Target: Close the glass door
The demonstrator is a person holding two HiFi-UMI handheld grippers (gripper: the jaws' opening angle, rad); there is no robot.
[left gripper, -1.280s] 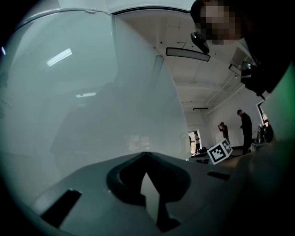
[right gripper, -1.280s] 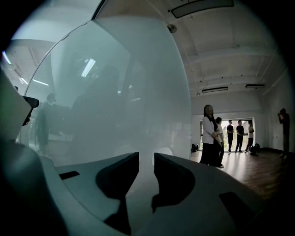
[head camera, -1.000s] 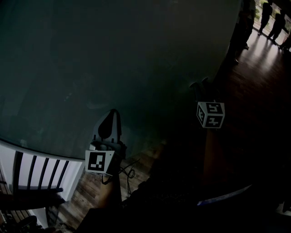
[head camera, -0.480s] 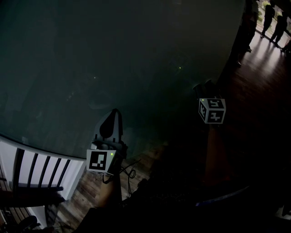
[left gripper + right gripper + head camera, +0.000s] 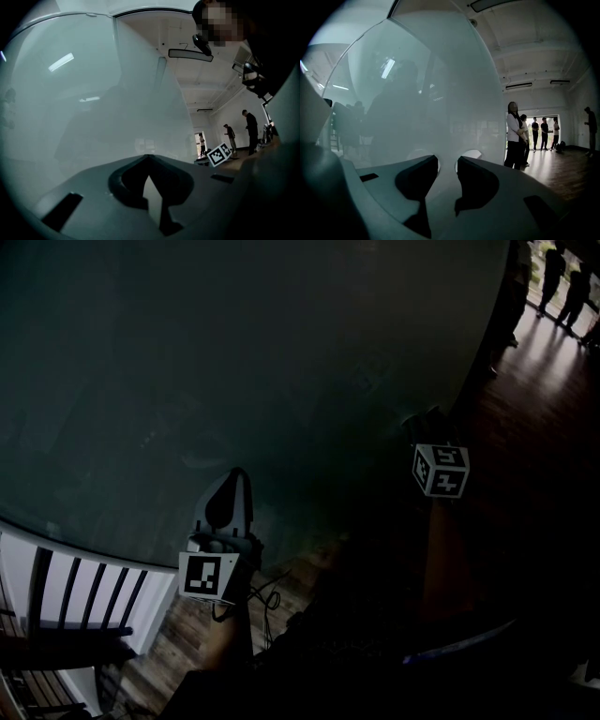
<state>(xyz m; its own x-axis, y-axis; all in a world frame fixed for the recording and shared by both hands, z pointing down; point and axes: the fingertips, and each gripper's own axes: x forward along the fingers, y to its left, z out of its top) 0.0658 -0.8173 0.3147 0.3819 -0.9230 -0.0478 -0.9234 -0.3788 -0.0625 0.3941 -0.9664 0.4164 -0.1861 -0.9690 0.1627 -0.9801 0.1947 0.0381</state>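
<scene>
The frosted glass door [image 5: 234,352] fills most of the head view, and both grippers point at it. My left gripper [image 5: 231,480] is at lower centre with its tips against or just short of the pane. In the left gripper view the jaws meet at a point [image 5: 149,158], shut on nothing, with the glass [image 5: 93,117] right ahead. My right gripper [image 5: 424,420] is close to the door's right edge, above its marker cube [image 5: 441,471]. In the right gripper view its jaws [image 5: 447,165] are apart; they have just closed a little, with nothing between them, and the glass [image 5: 440,93] is directly in front.
A white railing with dark bars [image 5: 84,592] is at lower left. A cable [image 5: 264,596] hangs below the left gripper. Wooden floor [image 5: 544,390] runs along the right. Several people [image 5: 516,136] stand beyond the door's edge near a bright doorway.
The right gripper's cube has edged slightly to the right along the glass. The left gripper stays where it was.
</scene>
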